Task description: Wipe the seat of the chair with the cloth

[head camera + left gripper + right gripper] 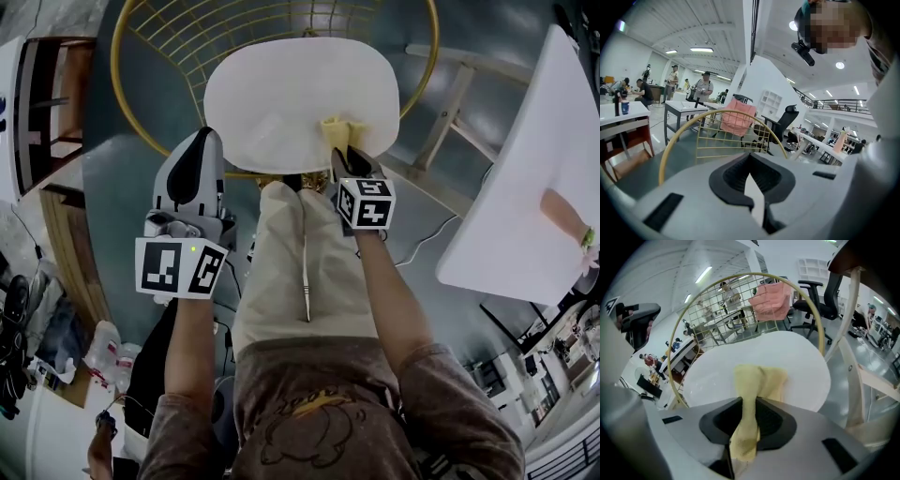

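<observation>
The chair has a white oval seat (272, 103) and a gold wire back (187, 37). A yellow cloth (339, 129) lies bunched on the seat's near right part. My right gripper (345, 150) is shut on its near end. In the right gripper view the cloth (759, 380) runs from between the jaws of the right gripper (745, 404) out onto the seat (797, 357). My left gripper (204, 134) hovers at the seat's near left edge, jaws together and holding nothing. The left gripper (751, 164) points over the gold back (717, 143).
A white table (525, 206) stands to the right, with a pale wooden frame (450, 103) between it and the chair. My beige trouser legs (281, 262) reach the seat's front edge. A dark wooden cabinet (47, 103) is at left. Desks, office chairs and people fill the background.
</observation>
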Motion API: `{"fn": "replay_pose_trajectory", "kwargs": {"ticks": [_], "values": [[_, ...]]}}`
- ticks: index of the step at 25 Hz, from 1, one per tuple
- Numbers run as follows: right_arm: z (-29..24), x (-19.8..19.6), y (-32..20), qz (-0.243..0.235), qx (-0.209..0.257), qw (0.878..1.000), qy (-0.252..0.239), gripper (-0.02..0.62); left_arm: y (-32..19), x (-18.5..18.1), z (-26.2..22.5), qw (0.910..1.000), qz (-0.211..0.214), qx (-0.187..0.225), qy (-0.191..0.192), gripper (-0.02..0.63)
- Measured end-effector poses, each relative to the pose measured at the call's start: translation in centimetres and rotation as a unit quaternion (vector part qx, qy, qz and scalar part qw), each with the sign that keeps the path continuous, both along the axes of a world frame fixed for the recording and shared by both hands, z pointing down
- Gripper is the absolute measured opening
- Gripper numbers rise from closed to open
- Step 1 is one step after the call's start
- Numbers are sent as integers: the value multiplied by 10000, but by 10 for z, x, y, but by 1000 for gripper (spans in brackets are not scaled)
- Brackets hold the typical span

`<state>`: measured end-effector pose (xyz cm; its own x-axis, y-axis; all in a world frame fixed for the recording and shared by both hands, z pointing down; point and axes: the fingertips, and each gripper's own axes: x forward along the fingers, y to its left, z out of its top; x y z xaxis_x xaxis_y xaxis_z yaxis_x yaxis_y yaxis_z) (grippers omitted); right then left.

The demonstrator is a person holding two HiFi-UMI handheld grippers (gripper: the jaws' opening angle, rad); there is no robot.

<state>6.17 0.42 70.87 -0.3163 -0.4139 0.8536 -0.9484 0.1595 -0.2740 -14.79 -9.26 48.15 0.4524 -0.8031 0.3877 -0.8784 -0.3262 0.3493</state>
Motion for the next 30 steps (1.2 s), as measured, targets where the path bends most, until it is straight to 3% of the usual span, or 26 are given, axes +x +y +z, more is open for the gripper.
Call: {"fn": "replay_pose_trajectory", "kwargs": {"ticks": [6,16,21,30], "values": [[7,-49,7,-52,-161,9994,-313,101,2,-5,3,10000,11,-39,-52,9],[8,-116,13,-548,-209,9959,-690,101,1,-22,4,9999,-105,-48,-62,9],[3,-155,17,-959,-208,9910,-910,101,0,-31,5,9997,-226,-88,-50,9],[-14,-205,24,-1278,-228,9800,-1506,101,3,-38,7,9993,-363,-105,-26,9]]}}
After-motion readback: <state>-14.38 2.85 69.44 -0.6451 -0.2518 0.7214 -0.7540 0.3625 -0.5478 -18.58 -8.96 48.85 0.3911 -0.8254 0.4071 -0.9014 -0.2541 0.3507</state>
